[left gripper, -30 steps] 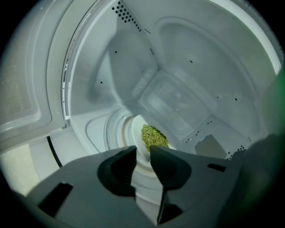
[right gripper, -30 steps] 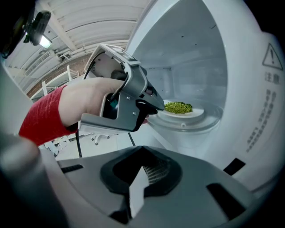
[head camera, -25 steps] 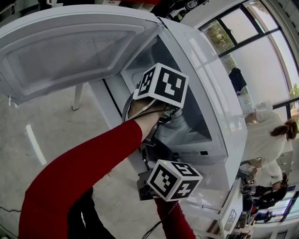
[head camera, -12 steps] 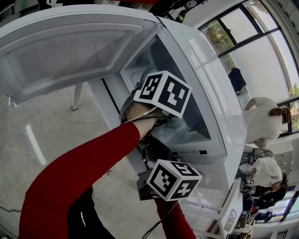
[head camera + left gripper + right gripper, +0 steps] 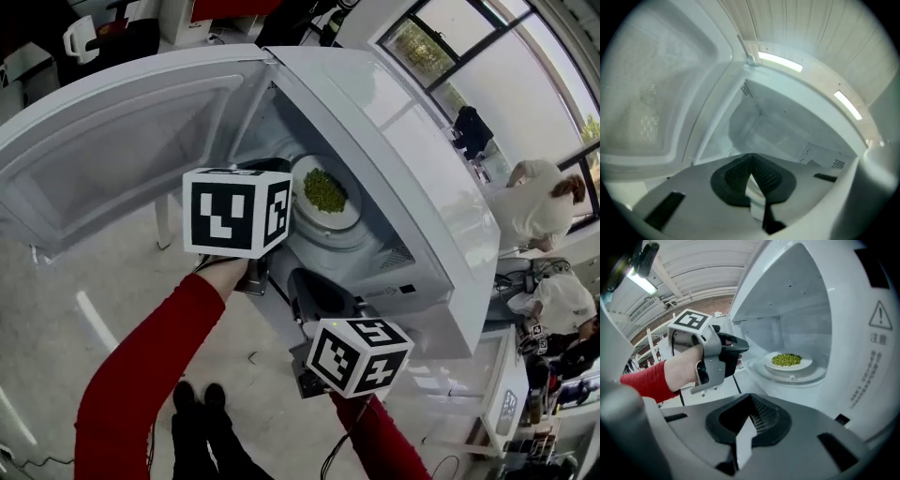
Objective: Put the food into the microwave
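The white microwave (image 5: 427, 192) stands open, its door (image 5: 122, 155) swung out to the left. Inside, a white plate (image 5: 802, 365) of green food (image 5: 786, 359) rests on the glass turntable (image 5: 787, 377); the food (image 5: 325, 190) also shows in the head view. My left gripper (image 5: 743, 346) is outside the cavity, in front of the opening on the door side. It is shut, its pads (image 5: 764, 176) meeting with nothing between them. My right gripper (image 5: 751, 409) hangs lower, before the oven's front edge. It points at the plate and is shut and empty.
The open door fills the space left of the left gripper. The control panel side (image 5: 876, 333) with a warning label walls off the right. People (image 5: 548, 187) sit by the windows at far right. My shoes (image 5: 197, 398) stand on the pale floor below.
The left gripper has backed out of the oven cavity toward the door and risen a little. The plate of green food, hidden behind it before, now shows on the turntable. The right gripper stayed put.
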Demonstrator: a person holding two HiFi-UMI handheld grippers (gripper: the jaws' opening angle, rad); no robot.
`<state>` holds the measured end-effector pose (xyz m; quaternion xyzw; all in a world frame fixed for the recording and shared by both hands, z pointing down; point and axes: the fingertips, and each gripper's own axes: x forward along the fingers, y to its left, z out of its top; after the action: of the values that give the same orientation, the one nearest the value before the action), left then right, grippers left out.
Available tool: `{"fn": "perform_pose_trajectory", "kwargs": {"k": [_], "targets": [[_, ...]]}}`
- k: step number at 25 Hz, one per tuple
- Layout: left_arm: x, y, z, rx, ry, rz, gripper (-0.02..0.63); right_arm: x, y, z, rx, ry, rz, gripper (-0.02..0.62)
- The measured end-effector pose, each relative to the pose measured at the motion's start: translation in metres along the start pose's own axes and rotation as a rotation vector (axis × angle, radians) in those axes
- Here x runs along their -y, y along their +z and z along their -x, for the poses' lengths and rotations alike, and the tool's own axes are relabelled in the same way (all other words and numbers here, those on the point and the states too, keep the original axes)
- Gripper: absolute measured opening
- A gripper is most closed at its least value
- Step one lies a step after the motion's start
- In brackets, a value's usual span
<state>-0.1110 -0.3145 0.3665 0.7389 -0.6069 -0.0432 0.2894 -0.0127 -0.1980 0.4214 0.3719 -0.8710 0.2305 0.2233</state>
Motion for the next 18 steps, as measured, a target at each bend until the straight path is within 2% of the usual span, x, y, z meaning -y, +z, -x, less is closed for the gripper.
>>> {"fn": "perform_pose_trajectory", "kwargs": {"k": [2, 6, 10, 18], "targets": [[0.004, 0.004, 0.015, 0.057, -0.068, 0.050, 0.011, -0.004, 0.006, 0.003, 0.019, 0.019, 0.006, 0.014], [0.008, 0.002, 0.049, 0.116, -0.121, 0.061, 0.009, -0.014, 0.020, 0.016, 0.073, 0.058, 0.003, 0.014], [0.014, -0.010, 0.081, 0.109, -0.135, 0.073, 0.009, -0.024, 0.033, 0.033, 0.126, 0.097, -0.054, 0.014], [0.023, -0.018, 0.138, 0.093, -0.106, 0.185, 0.009, -0.045, 0.059, 0.085, 0.253, 0.189, -0.086, 0.014]]}}
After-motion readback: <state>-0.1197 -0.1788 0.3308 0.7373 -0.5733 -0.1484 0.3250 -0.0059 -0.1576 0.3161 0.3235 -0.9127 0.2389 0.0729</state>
